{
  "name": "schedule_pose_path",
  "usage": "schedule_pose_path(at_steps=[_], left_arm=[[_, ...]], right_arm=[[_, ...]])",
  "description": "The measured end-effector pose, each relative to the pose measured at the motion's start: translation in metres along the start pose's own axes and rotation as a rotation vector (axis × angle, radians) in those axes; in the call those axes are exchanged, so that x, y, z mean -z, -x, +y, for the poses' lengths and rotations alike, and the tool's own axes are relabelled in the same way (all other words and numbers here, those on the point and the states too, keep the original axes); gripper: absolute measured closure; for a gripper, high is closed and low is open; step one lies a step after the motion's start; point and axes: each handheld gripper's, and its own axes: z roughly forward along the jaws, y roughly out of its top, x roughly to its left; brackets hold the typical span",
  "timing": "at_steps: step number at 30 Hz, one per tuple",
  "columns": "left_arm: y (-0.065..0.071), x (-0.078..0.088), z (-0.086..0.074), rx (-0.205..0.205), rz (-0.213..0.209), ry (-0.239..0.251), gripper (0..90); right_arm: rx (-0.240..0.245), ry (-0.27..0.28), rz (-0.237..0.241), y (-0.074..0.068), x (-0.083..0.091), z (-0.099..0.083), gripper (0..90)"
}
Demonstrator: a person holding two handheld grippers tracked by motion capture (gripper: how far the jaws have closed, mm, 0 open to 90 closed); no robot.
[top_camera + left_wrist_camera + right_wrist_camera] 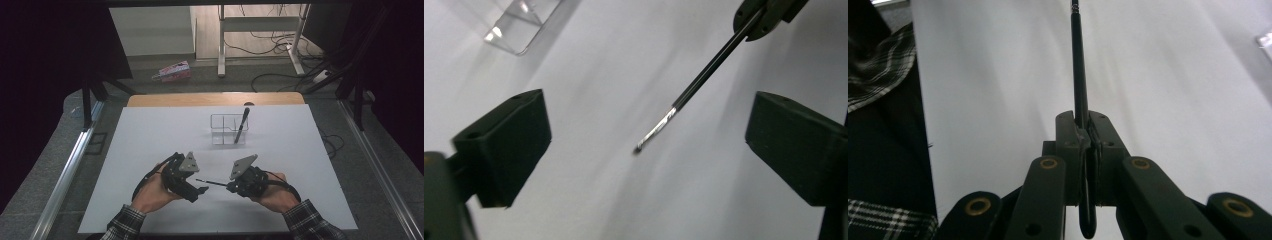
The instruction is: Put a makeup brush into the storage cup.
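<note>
A thin black pen (212, 182) with a silvery tip lies level above the white board, and my right gripper (229, 186) is shut on its rear end. In the right gripper view the pen (1078, 65) runs straight out from between the pressed jaws of the right gripper (1081, 122). My left gripper (202, 190) is open beside the tip. Seen along the left gripper (649, 140), the pen (704, 75) points into the wide gap and touches neither pad. A clear holder (225, 129) farther back has a second black pen (242, 125) leaning in it.
The white board (150, 150) covers a wooden table (215, 99). A corner of the clear holder (516, 30) shows at the upper left of the left gripper view. A pink box (172, 72) and cables lie on the floor beyond. A plaid sleeve (878, 65) is at the left.
</note>
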Motion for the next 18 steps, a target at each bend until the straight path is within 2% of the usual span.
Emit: schedule_pose_path(at_steps=[3,5,8,10,16,18], left_arm=[[-0.006,0.005,-0.005,0.076,-0.008,0.037,1.7],[-0.008,0.008,-0.008,0.093,-0.004,0.044,0.6],[-0.011,0.010,-0.013,0.132,0.004,0.079,0.6],[-0.012,0.010,-0.015,0.139,0.027,0.082,0.9],[-0.012,0.009,-0.021,0.165,0.027,0.080,0.0],[-0.013,0.008,-0.023,0.181,0.014,0.087,0.0]], right_arm=[[-0.021,0.013,-0.023,0.001,0.002,-0.002,84.5],[-0.031,0.024,-0.037,0.002,0.003,-0.004,84.4],[-0.045,0.033,-0.066,0.003,0.004,-0.005,84.4],[-0.063,0.043,-0.086,0.003,0.005,-0.006,84.4],[-0.095,0.077,-0.129,0.006,0.009,-0.010,84.4],[-0.103,0.088,-0.141,0.006,0.010,-0.011,84.3]])
